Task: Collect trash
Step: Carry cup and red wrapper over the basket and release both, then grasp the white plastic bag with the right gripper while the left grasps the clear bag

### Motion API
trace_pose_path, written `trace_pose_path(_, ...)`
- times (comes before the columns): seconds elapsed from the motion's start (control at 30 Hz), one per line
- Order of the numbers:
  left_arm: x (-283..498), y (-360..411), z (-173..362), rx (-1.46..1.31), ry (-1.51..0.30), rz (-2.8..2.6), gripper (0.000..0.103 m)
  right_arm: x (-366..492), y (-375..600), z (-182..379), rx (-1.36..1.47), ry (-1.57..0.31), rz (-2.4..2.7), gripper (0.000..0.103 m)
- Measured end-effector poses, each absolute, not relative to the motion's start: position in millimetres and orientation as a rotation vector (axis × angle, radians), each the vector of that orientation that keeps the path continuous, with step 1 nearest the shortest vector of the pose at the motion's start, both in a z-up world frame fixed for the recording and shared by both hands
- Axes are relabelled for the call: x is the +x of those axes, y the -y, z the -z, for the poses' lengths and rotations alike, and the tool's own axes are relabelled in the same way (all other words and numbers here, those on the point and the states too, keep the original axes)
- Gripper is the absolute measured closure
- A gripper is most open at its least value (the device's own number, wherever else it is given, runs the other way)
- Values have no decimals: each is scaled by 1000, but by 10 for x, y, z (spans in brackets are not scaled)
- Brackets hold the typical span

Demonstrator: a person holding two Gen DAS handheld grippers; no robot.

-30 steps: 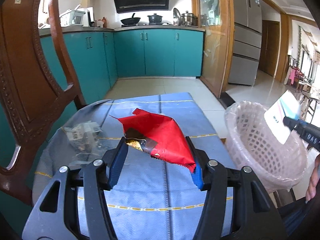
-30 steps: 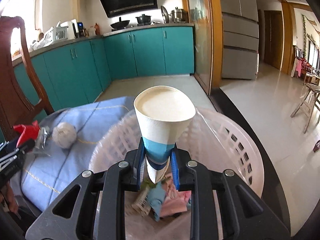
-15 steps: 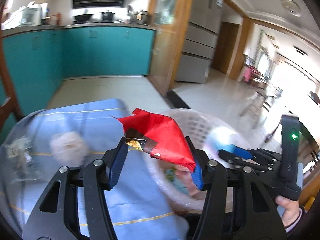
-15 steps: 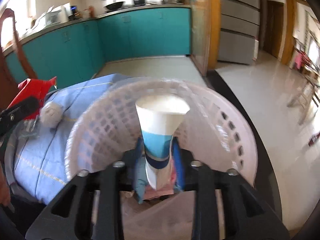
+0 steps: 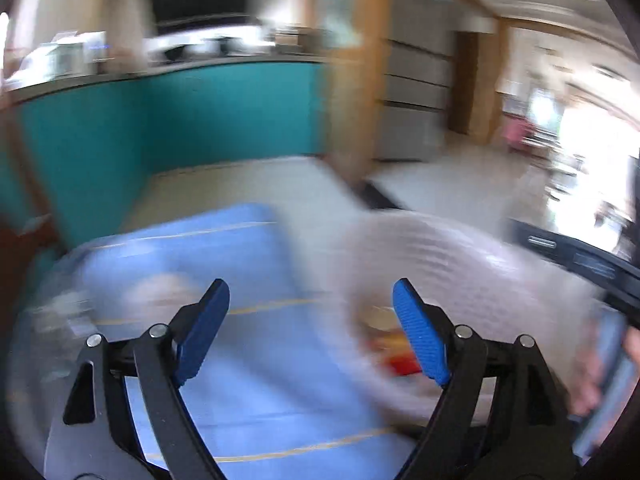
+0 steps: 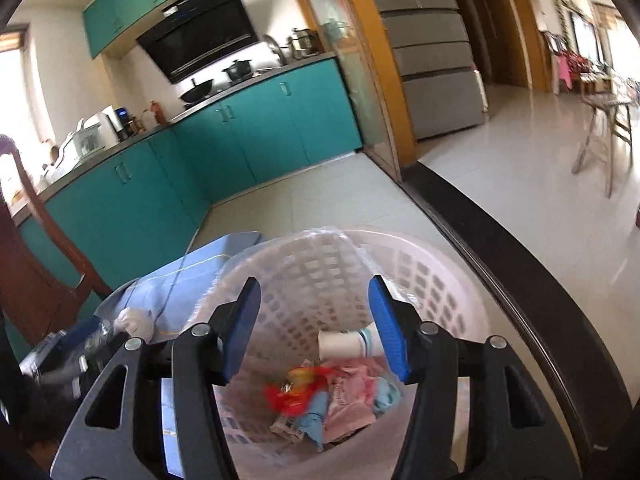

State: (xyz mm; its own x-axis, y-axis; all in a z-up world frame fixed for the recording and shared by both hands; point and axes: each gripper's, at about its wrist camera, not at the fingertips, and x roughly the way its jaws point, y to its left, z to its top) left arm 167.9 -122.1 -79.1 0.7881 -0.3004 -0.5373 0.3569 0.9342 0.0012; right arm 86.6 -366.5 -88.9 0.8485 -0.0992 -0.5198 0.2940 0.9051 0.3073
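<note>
White plastic lattice is framing the haul: one basket is sitting at the edge of the blue-covered bench, holding one paper cup lying on its side, one red wrapper and a few pink and blue scraps. The right claw is hanging over the basket, its jaws having just been opening, released, nothing between them. The left claw is also standing wide after just opening, empty, over the bench beside the basket in a heavily blurred view. One crumpled white wad is lying on the bench.
</note>
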Motion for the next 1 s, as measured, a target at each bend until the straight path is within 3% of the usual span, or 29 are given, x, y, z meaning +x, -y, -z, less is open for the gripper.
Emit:
trace_pose_path(0.1,1934,650,832,76,-603,98,40,963,3402,864,332,-527,134,47)
trace_pose_path(0.17,2163,192,921,13,-685,-39,41,1051,3209,861,278,-538,95,47)
trace_pose_path(0.3,2509,-321,1122,-30,-810,-165,38,1331,2772,862,242,-574,-66,47)
trace_pose_path(0.37,2657,-381,1198,19,-844,-192,31,1516,2546,859,231,-601,-142,47)
trace_pose_path(0.53,2788,-478,1374,70,-912,-183,26,2026,1994,956,231,-686,-245,34)
trace_pose_path(0.67,2677,-642,1249,3,-869,-157,22,2456,1642,1148,257,-779,-250,25)
trace_pose_path(0.83,2531,-703,1007,-37,-775,-107,20,2798,1306,1470,210,-884,-251,25)
trace_pose_path(0.87,2516,-717,984,-50,-764,-89,20,2823,1251,1524,190,-898,-256,27)
trace_pose_path(0.93,2515,-756,968,-72,-763,-65,20,2822,1190,1578,177,-924,-289,54)
trace_pose_path(1.0,2531,-777,981,-86,-782,-64,20,2765,1168,1529,158,-920,-317,66)
